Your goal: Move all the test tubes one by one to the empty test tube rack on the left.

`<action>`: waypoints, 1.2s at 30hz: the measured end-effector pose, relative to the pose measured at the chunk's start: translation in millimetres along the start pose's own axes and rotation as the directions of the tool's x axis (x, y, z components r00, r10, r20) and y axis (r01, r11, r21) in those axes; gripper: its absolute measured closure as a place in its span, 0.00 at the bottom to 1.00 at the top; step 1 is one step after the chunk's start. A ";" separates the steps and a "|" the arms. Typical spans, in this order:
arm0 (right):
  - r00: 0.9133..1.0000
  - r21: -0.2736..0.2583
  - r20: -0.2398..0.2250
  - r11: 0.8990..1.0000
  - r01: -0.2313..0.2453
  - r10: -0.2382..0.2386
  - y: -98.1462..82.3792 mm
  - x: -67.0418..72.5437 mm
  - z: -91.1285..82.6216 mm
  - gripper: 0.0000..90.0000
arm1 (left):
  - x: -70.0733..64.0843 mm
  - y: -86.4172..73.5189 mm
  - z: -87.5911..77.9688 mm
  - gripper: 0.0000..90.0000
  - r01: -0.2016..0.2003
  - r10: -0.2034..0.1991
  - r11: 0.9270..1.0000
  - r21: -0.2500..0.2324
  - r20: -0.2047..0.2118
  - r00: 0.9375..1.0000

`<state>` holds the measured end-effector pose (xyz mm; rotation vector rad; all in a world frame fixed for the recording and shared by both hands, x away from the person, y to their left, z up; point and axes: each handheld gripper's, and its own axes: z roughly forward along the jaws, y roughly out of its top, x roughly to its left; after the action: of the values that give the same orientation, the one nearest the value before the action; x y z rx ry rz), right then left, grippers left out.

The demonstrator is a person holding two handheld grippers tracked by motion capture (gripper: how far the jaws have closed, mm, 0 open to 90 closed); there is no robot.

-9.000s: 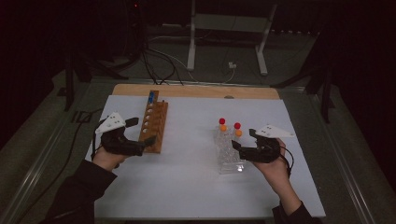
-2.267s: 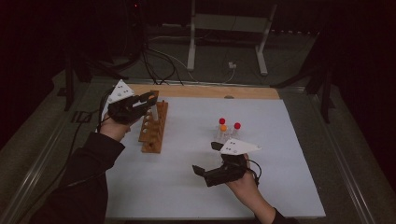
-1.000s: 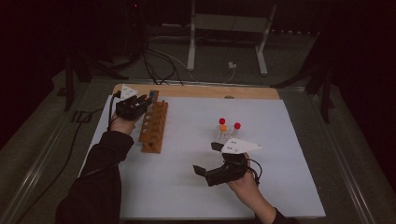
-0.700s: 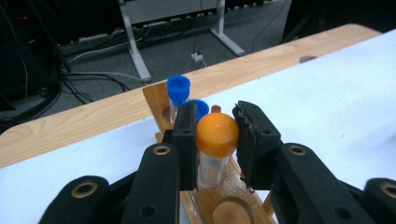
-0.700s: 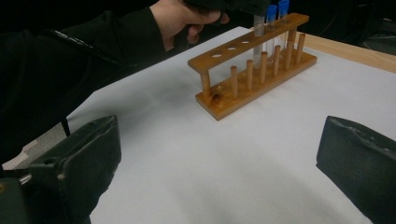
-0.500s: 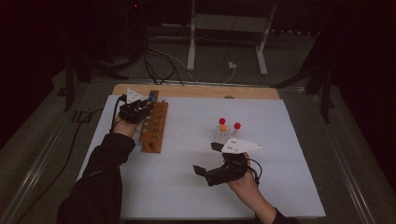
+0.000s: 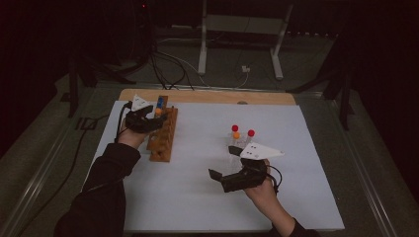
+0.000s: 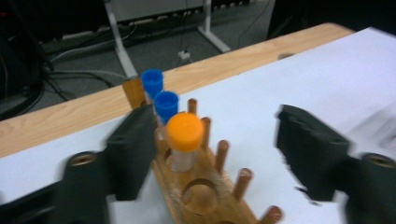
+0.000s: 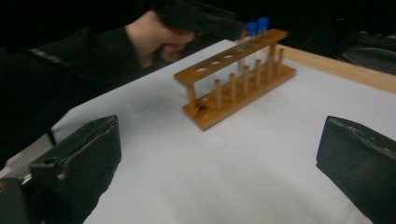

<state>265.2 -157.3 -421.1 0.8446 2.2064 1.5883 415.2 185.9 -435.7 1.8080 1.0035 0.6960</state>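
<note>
Left hand-held gripper (image 8: 215,154) gapes wide around orange-capped tube (image 8: 184,140).

Blurred near the left gripper (image 8: 215,140): wooden tube rack (image 8: 205,196), cut off below between its jaws.

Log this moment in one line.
left gripper: open around orange-capped tube in rack | right gripper: open, empty

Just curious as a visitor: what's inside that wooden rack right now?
The wooden rack holds two blue-capped tubes and an orange-capped tube; nearer holes look empty. The tubes' bottoms are hidden.
</note>
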 end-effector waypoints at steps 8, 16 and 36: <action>0.993 -0.017 0.117 0.999 0.037 -0.034 15.8 -16.5 -7.5 0.00 | -14.5 -1.2 -34.0 0.08 0.009 -0.004 0.999 -0.047 0.103 0.995; 0.971 -0.001 0.240 1.000 0.005 -0.005 24.6 -44.7 -5.7 0.23 | -42.5 -14.2 -63.6 0.02 -0.021 0.035 0.998 -0.059 0.247 0.968; 0.927 0.133 0.374 0.988 -0.083 0.028 2.6 -88.9 32.3 0.62 | -89.4 -52.3 -74.6 0.02 -0.058 0.072 0.997 -0.049 0.373 0.925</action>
<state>353.4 -186.7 -438.8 1.1538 2.0541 1.1772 293.0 154.9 -455.9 1.8586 0.6728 0.3812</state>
